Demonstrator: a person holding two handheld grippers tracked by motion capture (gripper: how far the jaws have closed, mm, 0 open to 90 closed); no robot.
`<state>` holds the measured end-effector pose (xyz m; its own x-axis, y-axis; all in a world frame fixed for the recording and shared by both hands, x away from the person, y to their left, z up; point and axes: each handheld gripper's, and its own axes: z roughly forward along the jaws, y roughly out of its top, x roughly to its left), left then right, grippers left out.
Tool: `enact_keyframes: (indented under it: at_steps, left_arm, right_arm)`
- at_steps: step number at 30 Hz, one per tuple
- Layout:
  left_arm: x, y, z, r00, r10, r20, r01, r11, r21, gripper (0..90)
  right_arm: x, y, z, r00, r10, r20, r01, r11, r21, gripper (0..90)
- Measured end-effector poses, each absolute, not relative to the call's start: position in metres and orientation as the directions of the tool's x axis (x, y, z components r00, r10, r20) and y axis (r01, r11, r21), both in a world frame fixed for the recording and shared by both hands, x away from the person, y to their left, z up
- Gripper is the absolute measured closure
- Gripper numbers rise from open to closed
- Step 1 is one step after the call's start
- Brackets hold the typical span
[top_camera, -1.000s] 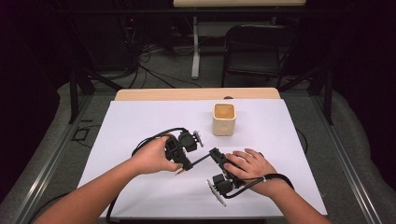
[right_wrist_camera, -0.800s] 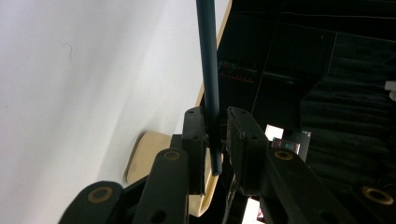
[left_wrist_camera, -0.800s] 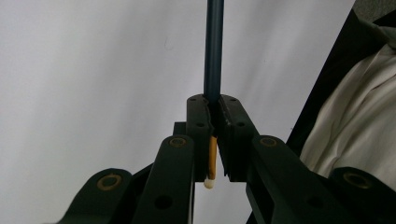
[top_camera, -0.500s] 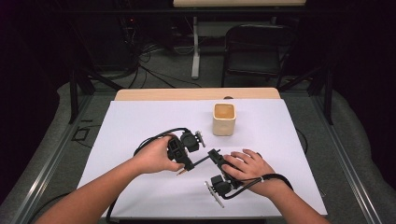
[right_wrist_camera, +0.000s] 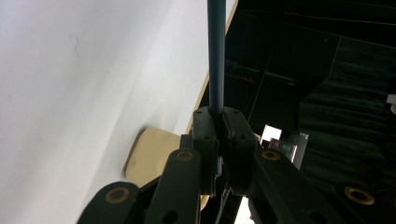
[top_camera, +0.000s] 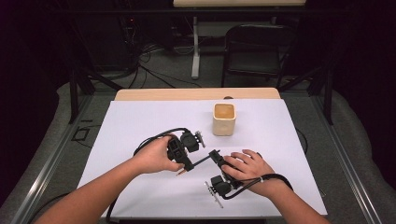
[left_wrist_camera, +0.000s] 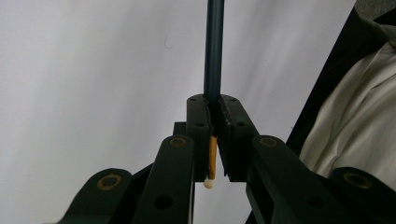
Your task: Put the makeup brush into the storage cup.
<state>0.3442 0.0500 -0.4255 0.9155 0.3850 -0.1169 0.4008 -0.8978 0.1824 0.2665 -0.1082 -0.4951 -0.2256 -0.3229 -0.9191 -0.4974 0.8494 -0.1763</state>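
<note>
A thin dark blue stick (top_camera: pixel 201 161) spans the gap between my two grippers, low over the white table cover (top_camera: pixel 140 126). My left gripper (top_camera: pixel 188 164) is shut on one end of it. In the left gripper view the stick (left_wrist_camera: pixel 214 56) runs up from the pressed jaws (left_wrist_camera: pixel 213 105), and an orange end with a pale tip pokes out behind them. My right gripper (top_camera: pixel 215 155) has just been closing its jaws on the stick's other end. In the right gripper view its jaws (right_wrist_camera: pixel 217 114) are shut on the stick (right_wrist_camera: pixel 216 56).
A cream square cup (top_camera: pixel 224 120) stands upright behind the grippers, also seen in the right gripper view (right_wrist_camera: pixel 152 156). Cables trail from both grippers across the cover. A dark folding chair (top_camera: pixel 259 46) and floor cables lie beyond the table's far edge.
</note>
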Motion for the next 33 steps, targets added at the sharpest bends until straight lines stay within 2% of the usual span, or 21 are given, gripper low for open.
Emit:
enact_keyframes:
  at_steps: [9, 15, 21, 26, 33]
  left_arm:
    - [0.344, 0.050, -0.425, 0.915, 0.388, -0.110, 0.403, -0.894, 0.195, 82.7]
    - [0.347, 0.056, -0.421, 0.900, 0.413, -0.138, 0.435, -0.866, 0.247, 69.3]
    - [0.345, 0.062, -0.418, 0.905, 0.405, -0.132, 0.426, -0.857, 0.291, 59.1]
    - [0.344, 0.066, -0.413, 0.910, 0.397, -0.117, 0.413, -0.847, 0.336, 52.2]
    - [0.344, 0.074, -0.407, 0.913, 0.400, -0.077, 0.395, -0.823, 0.409, 47.8]
  right_arm:
    - [0.266, -0.109, -0.495, -0.222, -0.337, -0.915, -0.500, 0.845, -0.190, 85.2]
    - [0.266, -0.109, -0.497, -0.225, -0.346, -0.911, -0.505, 0.841, -0.194, 85.2]
    - [0.266, -0.110, -0.496, -0.232, -0.348, -0.908, -0.499, 0.844, -0.196, 85.3]
    - [0.267, -0.111, -0.497, -0.234, -0.347, -0.908, -0.498, 0.845, -0.194, 85.2]
    - [0.267, -0.112, -0.496, -0.239, -0.347, -0.907, -0.494, 0.848, -0.194, 85.2]
